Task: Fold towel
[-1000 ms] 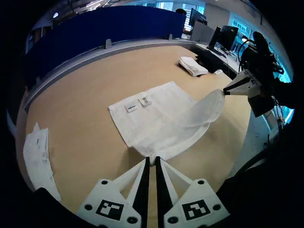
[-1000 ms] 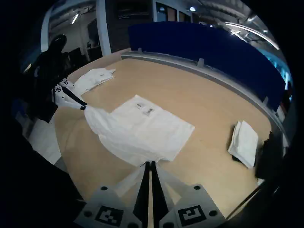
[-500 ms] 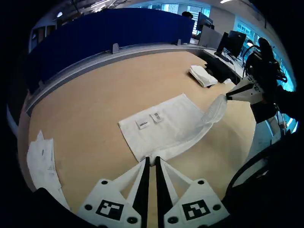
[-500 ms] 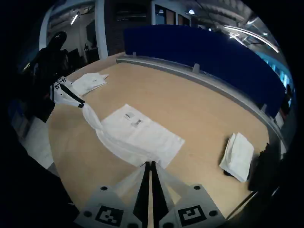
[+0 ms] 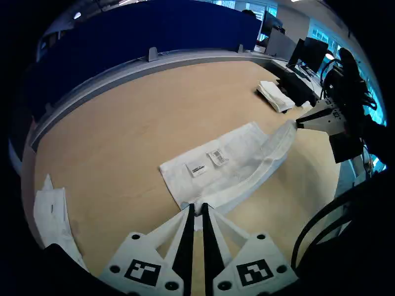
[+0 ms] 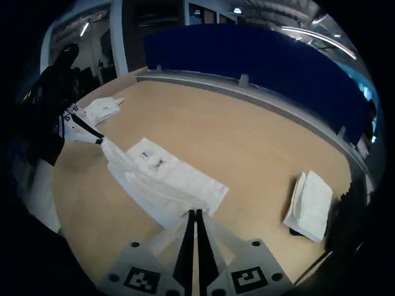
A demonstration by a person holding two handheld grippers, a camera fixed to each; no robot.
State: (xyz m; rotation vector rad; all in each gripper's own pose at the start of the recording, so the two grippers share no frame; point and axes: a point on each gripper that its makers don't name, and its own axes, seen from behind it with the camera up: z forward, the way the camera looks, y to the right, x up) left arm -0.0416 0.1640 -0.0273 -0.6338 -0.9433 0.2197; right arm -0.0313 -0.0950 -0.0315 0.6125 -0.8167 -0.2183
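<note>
A white towel [image 5: 224, 160] with two small tags lies partly on the wooden table [image 5: 148, 118], its near edge lifted and stretched between the two grippers. My left gripper [image 5: 196, 209] is shut on one near corner of the towel. My right gripper [image 6: 193, 214] is shut on the other near corner of the towel [image 6: 163, 180]. In the left gripper view, the right gripper [image 5: 297, 121] appears at the far right pinching its corner. In the right gripper view, the left gripper [image 6: 100, 141] appears at the left, holding its corner.
A folded white towel [image 5: 275, 95] [image 6: 308, 202] lies near the table's end by dark monitors [image 5: 308, 54]. Loose white cloths [image 5: 52, 222] [image 6: 101, 108] sit at the opposite end. A blue partition [image 5: 138, 29] runs along the table's far side.
Both grippers have carried the towel's near edge over the rest of it. The lifted part has drawn taut and narrower, and the towel now looks smaller on the table.
</note>
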